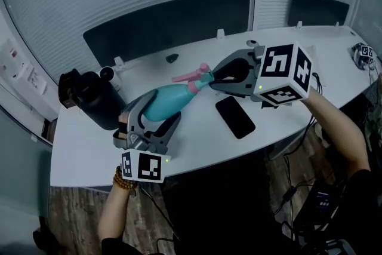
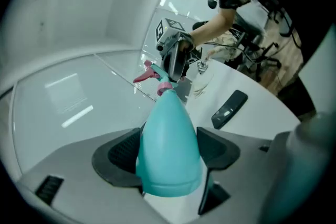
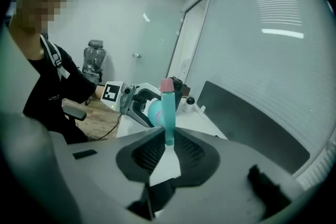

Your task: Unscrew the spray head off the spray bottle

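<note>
Spray bottle [image 1: 166, 101] clamped in left hand-held gripper [image 1: 150, 116], spray head [image 1: 197, 76] in right hand-held gripper [image 1: 215, 79].

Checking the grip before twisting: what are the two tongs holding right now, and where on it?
Left tongs clamp the teal bottle around its wide lower body; right tongs pinch the spray head by its teal part.

Head view looks steeply down; both gripper views face each other along the spray bottle [image 1: 164, 101]
</note>
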### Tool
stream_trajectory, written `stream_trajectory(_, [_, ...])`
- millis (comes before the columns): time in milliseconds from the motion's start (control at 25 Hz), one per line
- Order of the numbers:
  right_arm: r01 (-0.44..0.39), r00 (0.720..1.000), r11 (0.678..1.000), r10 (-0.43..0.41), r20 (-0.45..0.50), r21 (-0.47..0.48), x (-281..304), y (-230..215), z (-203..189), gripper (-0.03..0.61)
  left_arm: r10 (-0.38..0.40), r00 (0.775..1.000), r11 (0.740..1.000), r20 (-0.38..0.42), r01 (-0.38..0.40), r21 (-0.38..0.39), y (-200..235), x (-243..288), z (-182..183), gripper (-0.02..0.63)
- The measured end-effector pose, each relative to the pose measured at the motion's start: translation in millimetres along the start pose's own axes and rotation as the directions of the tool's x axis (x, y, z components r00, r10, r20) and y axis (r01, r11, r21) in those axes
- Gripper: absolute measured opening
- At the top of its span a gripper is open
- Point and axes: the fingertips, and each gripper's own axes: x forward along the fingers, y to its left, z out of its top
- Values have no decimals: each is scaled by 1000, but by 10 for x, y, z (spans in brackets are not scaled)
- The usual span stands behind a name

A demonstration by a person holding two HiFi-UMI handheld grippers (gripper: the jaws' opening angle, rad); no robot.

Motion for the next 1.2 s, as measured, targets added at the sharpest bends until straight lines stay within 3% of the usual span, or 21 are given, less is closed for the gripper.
stream_trajectory(160, [-64,984,996,53,-168,-60,45,-39,-27,54,-102,995,981,-6,100,-163,-125,101,-48,344])
stream_trajectory(320, [-165,913,983,120,-390,-83,131,-80,-187,54,-198,980,934,9,191,-301,-333,222,-120,344])
stream_trajectory(360, [-188,892,978,132,-432,-89,151,-85,-199,54,-217,976,910,24,211,-357,-377,243,-138,344])
stream_trajectory(440, [-223,860,971,155,-486,-87,189,-92,-169,54,-249,966,836,74,253,-486,-436,277,-158,344])
stream_trajectory(560, [-242,834,968,175,-523,-62,274,-149,-48,54,-269,954,726,133,292,-623,-445,327,-224,345])
stream_trajectory(760, [-261,792,962,168,-588,-77,512,-157,-18,54,-374,920,629,112,341,-699,-613,402,-415,345])
stream_trajectory(880, [-268,756,957,139,-639,-108,672,-135,-101,54,-431,899,601,81,353,-717,-737,424,-559,344])
stream_trajectory(1000, [-288,748,951,153,-645,-109,765,-87,-47,54,-475,877,574,70,369,-732,-765,416,-644,345])
stream_trajectory(1200, [-315,696,934,108,-710,-167,854,-28,55,54,-512,858,570,39,374,-731,-770,412,-698,345])
